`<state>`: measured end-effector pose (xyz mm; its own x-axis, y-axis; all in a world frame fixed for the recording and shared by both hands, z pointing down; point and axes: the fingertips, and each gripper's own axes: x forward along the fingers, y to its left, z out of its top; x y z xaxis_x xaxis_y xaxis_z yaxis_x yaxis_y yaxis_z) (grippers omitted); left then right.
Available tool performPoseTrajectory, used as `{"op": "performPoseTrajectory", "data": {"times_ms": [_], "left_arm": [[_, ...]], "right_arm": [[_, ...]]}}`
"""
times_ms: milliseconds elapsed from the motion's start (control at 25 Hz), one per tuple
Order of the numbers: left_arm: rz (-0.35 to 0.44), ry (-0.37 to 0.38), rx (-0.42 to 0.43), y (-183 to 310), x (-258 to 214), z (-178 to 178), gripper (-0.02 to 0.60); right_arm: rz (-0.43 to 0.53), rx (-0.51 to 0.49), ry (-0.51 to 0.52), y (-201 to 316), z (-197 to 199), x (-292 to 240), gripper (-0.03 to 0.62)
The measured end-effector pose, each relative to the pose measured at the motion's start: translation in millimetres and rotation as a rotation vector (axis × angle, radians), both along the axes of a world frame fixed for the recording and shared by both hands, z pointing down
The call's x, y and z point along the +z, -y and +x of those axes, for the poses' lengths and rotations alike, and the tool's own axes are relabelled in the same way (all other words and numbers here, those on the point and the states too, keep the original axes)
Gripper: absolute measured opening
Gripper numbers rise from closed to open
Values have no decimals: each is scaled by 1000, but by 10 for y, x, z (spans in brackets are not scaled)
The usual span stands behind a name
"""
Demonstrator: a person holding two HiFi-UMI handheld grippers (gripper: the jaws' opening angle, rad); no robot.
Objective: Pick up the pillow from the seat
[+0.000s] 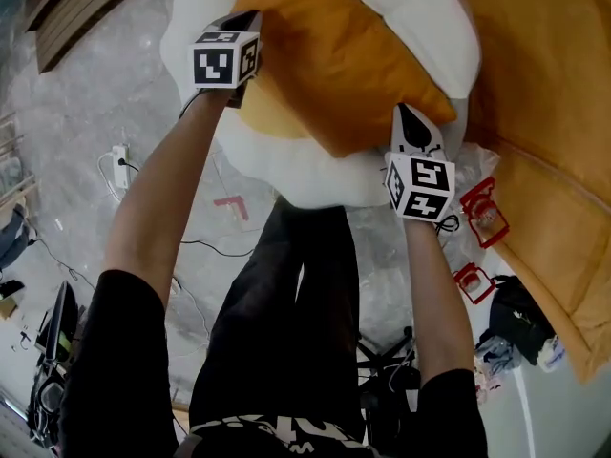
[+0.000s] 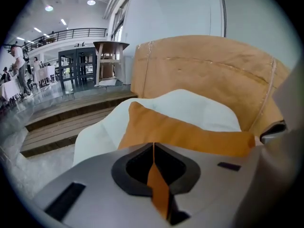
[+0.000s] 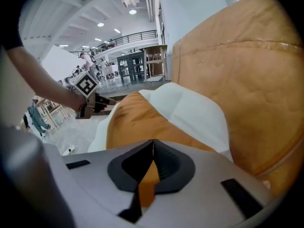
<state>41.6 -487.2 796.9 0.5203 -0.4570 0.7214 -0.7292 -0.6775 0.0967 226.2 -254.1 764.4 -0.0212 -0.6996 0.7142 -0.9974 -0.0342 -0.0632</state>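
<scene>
An orange pillow lies on a white seat in the head view. My left gripper is shut on the pillow's left corner, and orange cloth shows between its closed jaws in the left gripper view, where the pillow stretches ahead over the white seat. My right gripper is shut on the pillow's near right corner. In the right gripper view the pillow runs forward from the jaws, with my left gripper at its far side.
A large tan cushioned surface stands right of the seat. Red gripper-like tools and a dark bag lie on the floor at the right. A power strip and cables lie at the left. Wooden steps are behind the seat.
</scene>
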Motion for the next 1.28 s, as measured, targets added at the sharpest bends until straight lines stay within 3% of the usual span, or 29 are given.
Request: {"op": "performPoseTrajectory", "data": {"times_ms": [80, 120, 160, 240, 280, 360, 440, 840, 1040, 1280], "left_arm": [[6, 11, 15, 24, 37, -16, 14], [8, 13, 23, 32, 54, -16, 67], [8, 12, 28, 43, 72, -15, 131], [13, 11, 26, 80, 111, -20, 215], [22, 13, 25, 104, 132, -19, 260], [43, 19, 31, 138, 174, 10, 276], [52, 20, 47, 151, 212, 67, 278], [47, 39, 96, 234, 366, 213, 278], [15, 52, 124, 236, 458, 271, 273], [-32, 53, 151, 103, 581, 308, 162]], "right_arm": [[-34, 34, -5, -77, 34, 103, 23], [-55, 54, -2, -113, 43, 152, 66], [-75, 79, 6, -146, 43, 197, 178], [-112, 136, 25, -216, 30, 286, 285], [-131, 168, 38, -263, 24, 342, 302], [-174, 237, 75, -382, 24, 479, 319], [-198, 278, 104, -474, 24, 592, 319], [-206, 297, 167, -399, 130, 867, 316], [-205, 283, 157, -398, 207, 935, 263], [-214, 283, 169, -352, 211, 980, 196]]}}
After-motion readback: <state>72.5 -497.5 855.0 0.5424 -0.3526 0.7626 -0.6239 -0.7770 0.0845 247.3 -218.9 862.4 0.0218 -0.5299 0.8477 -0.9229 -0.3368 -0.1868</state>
